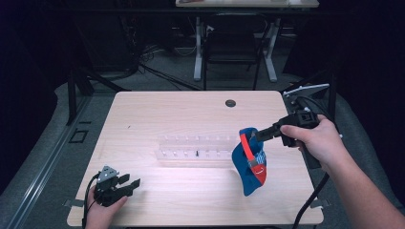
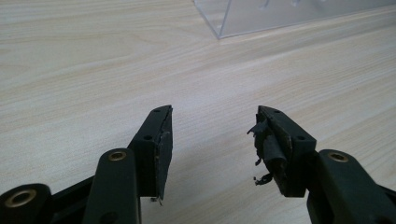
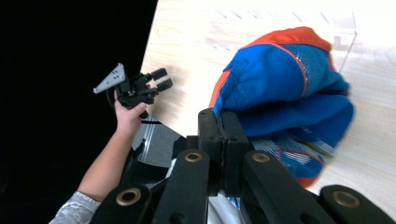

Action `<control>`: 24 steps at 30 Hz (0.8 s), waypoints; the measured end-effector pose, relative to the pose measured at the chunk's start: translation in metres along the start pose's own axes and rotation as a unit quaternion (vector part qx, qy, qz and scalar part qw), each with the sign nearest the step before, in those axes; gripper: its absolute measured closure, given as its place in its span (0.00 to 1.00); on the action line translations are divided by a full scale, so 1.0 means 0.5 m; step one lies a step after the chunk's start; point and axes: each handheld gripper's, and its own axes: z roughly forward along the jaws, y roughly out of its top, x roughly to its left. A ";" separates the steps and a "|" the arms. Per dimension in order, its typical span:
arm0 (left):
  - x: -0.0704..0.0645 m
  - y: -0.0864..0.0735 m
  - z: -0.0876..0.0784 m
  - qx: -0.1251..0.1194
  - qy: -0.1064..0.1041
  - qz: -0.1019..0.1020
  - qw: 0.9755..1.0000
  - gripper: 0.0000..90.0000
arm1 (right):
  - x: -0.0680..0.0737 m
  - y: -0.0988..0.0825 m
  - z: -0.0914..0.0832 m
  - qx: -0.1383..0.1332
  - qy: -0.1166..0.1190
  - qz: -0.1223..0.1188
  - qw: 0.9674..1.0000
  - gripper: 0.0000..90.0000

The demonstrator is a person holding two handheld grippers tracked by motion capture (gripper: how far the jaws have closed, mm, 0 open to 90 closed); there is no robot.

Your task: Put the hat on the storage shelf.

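— Dark room all round, with a pale wooden tabletop [image 1: 157, 109] lit in the middle. What have I got on the left?

— My left gripper [image 1: 125, 183] rests low at the near-left corner, jaws spread, nothing between them. In the left gripper view one pad [image 2: 271, 149] looks frayed, black shreds hanging off it.

— And in the middle?

— A clear plastic rack [image 1: 196, 145] lies across the tabletop, well apart from the left gripper and just beside the cap.

— The cap, then.

— A blue and orange cap [image 1: 249, 162] hangs above the right half of the tabletop, pinched at its upper edge by my right gripper [image 1: 255, 136]. The right gripper view shows the jaws pressed together on a fold of the fabric [image 3: 280, 84].

— How will it handle?

— I judge it light and soft — the crown sags and folds under its own weight, so it'll swing. The mesh panel looks flimsy; the brim should be stiffer, and I'd take my second hold there or on the band, not on the loose crown.
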 end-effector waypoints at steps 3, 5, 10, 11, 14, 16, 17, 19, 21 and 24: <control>0.000 0.000 0.001 0.001 0.000 0.001 1.000 0.52 | 0.001 0.004 -0.010 -0.013 0.010 0.005 1.000 1.00; 0.000 0.000 0.001 0.000 -0.001 0.000 1.000 0.52 | 0.002 0.006 -0.013 -0.014 0.009 0.006 1.000 1.00; 0.000 0.000 0.002 0.001 0.000 0.001 1.000 0.52 | 0.006 0.017 -0.025 -0.030 0.022 0.010 0.999 1.00; 0.000 0.000 0.002 0.001 0.000 0.001 1.000 0.52 | 0.008 0.018 -0.026 -0.033 0.025 0.011 0.999 1.00; -0.001 0.000 0.002 0.002 0.000 0.001 1.000 0.52 | 0.015 0.026 -0.026 -0.034 0.033 0.010 0.999 1.00; -0.001 0.000 0.003 0.001 -0.002 0.001 1.000 0.52 | 0.020 0.031 -0.023 -0.035 0.036 0.008 0.999 1.00; -0.001 0.000 0.002 0.003 -0.003 0.002 1.000 0.52 | 0.024 0.034 -0.021 -0.036 0.037 0.007 0.999 1.00; -0.002 0.001 0.002 0.007 -0.003 0.003 1.000 0.52 | 0.029 0.040 -0.018 -0.035 0.043 0.005 0.998 1.00; -0.001 0.002 0.001 0.011 -0.005 0.004 1.000 0.52 | 0.033 0.046 -0.016 -0.034 0.044 0.004 0.998 1.00; -0.001 0.002 0.001 0.010 -0.005 0.003 1.000 0.52 | 0.044 0.058 -0.011 -0.038 0.047 0.006 0.998 1.00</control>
